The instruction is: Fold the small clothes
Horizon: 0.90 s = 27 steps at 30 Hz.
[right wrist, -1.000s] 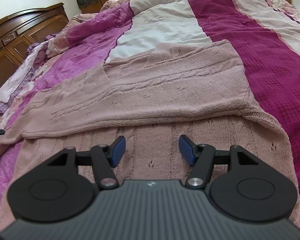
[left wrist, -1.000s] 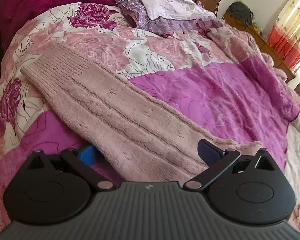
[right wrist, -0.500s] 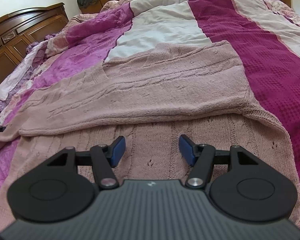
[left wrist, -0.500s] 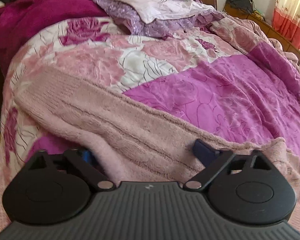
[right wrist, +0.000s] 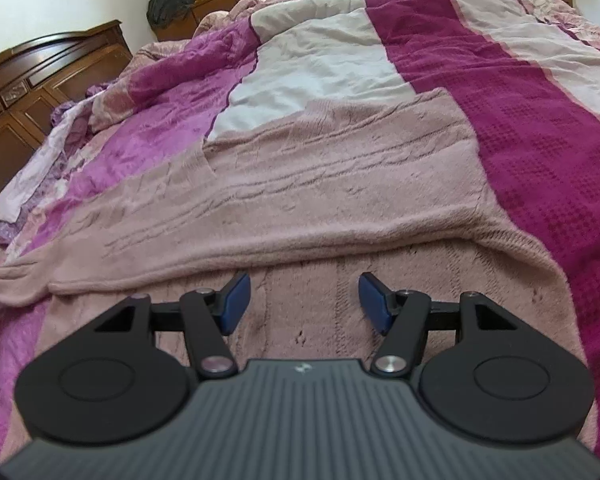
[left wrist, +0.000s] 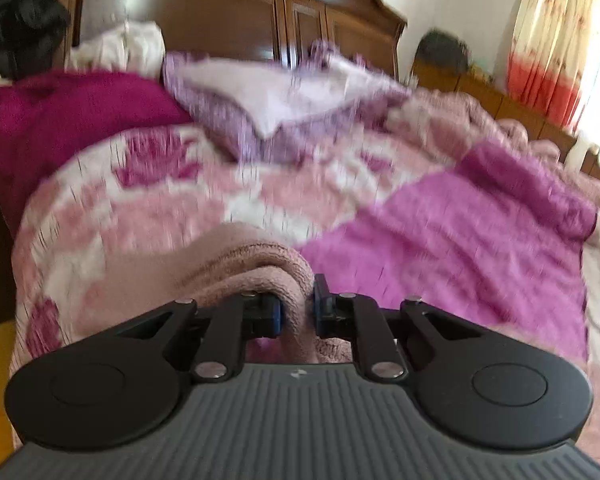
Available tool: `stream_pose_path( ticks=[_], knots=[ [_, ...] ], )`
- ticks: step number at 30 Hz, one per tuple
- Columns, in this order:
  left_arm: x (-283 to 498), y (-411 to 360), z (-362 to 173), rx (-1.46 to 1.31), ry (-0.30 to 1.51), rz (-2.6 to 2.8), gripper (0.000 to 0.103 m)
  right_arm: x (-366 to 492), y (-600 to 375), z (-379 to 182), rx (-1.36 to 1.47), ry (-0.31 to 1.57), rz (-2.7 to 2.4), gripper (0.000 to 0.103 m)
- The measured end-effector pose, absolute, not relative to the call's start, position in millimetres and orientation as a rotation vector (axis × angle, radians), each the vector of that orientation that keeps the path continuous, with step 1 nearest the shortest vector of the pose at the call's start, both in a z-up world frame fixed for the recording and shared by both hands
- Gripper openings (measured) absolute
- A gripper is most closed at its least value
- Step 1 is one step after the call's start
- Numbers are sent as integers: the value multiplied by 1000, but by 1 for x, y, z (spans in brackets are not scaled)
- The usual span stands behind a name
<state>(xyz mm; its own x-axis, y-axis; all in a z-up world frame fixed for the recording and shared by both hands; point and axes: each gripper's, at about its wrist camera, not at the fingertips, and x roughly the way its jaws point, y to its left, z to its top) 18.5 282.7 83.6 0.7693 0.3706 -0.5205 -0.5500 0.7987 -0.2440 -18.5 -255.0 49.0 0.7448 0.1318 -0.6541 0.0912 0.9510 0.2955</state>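
Observation:
A dusty-pink knit sweater (right wrist: 320, 184) lies spread across the bed, its upper part folded over the lower part. My right gripper (right wrist: 304, 300) is open and hovers low over the sweater's near panel, jaws apart and empty. My left gripper (left wrist: 296, 312) is shut on a bunched fold of the sweater's sleeve (left wrist: 256, 264), which rises above the bedspread. The left wrist view is blurred by motion. The rest of the sleeve hangs below the gripper and is mostly hidden.
The bed carries a floral pink and magenta quilt (left wrist: 440, 232), a dark magenta and white blanket (right wrist: 520, 128), and purple pillows (left wrist: 268, 108). A dark wooden headboard (left wrist: 220, 12) stands behind. A wooden cabinet (right wrist: 28, 92) and curtains (left wrist: 548, 40) are at the sides.
My left gripper has closed on the sweater's sleeve and lifted it, tilting upward toward the headboard. The sleeve's far end at left has bunched. The right gripper has stayed still.

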Motion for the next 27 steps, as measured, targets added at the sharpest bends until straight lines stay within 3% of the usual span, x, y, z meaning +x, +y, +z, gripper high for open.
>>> stream_pose_path(
  ticks=[15, 27],
  knots=[
    [17, 186, 173, -363, 331, 199, 15, -26, -275, 64, 354, 686, 0, 62],
    [42, 70, 181, -316, 382, -32, 15, -34, -293, 68, 375, 659, -19, 62]
  ],
)
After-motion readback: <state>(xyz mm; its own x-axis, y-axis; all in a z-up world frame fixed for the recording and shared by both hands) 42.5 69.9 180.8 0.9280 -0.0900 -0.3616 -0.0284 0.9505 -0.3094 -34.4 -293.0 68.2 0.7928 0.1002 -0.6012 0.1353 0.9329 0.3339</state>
